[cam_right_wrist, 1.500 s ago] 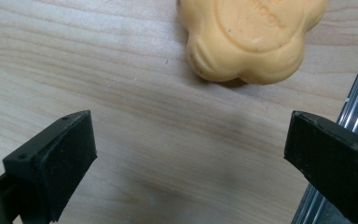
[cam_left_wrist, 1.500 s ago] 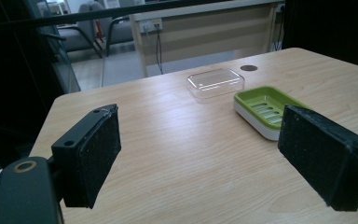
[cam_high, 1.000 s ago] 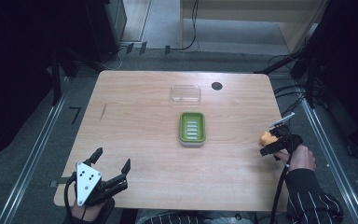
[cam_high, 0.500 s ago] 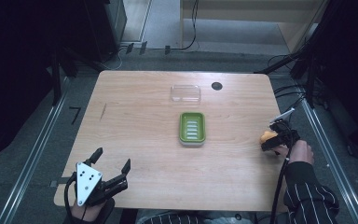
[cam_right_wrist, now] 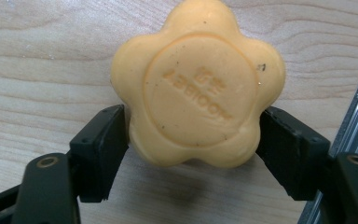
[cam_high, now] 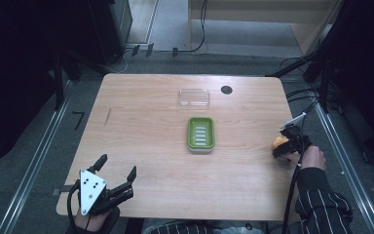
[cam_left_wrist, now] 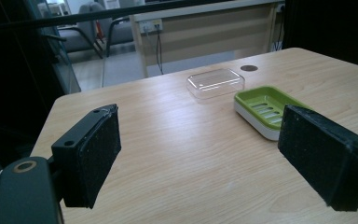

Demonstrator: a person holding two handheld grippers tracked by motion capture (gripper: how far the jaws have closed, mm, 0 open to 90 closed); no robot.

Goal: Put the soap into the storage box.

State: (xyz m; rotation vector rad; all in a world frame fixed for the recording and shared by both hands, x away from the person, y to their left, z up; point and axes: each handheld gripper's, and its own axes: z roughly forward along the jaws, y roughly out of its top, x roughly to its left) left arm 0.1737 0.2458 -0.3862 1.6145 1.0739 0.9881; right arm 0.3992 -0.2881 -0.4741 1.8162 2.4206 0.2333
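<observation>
An orange flower-shaped soap (cam_right_wrist: 198, 84) lies on the wooden table near its right edge (cam_high: 277, 143). My right gripper (cam_right_wrist: 195, 119) points down over it. Its jaws have just been closing, and both pads now press on the soap's sides, so it is shut on the soap (cam_high: 286, 147). A green soap dish (cam_high: 200, 133) sits empty at the table's middle, with a clear plastic lid (cam_high: 194, 97) just beyond it. My left gripper (cam_high: 117, 165) rests at the near left corner, open with nothing between its pads (cam_left_wrist: 200, 144). It faces the green soap dish (cam_left_wrist: 261, 91) and the clear plastic lid (cam_left_wrist: 216, 82).
A small black round hole (cam_high: 226, 89) lies in the tabletop right of the lid. The right table edge and a metal floor rail (cam_high: 341, 146) run close beside the soap. A striped sleeve (cam_high: 316, 200) comes in from the bottom right.
The right gripper's jaws have closed from wide open onto the soap, and the hand shifted only slightly. The left gripper has kept still.
</observation>
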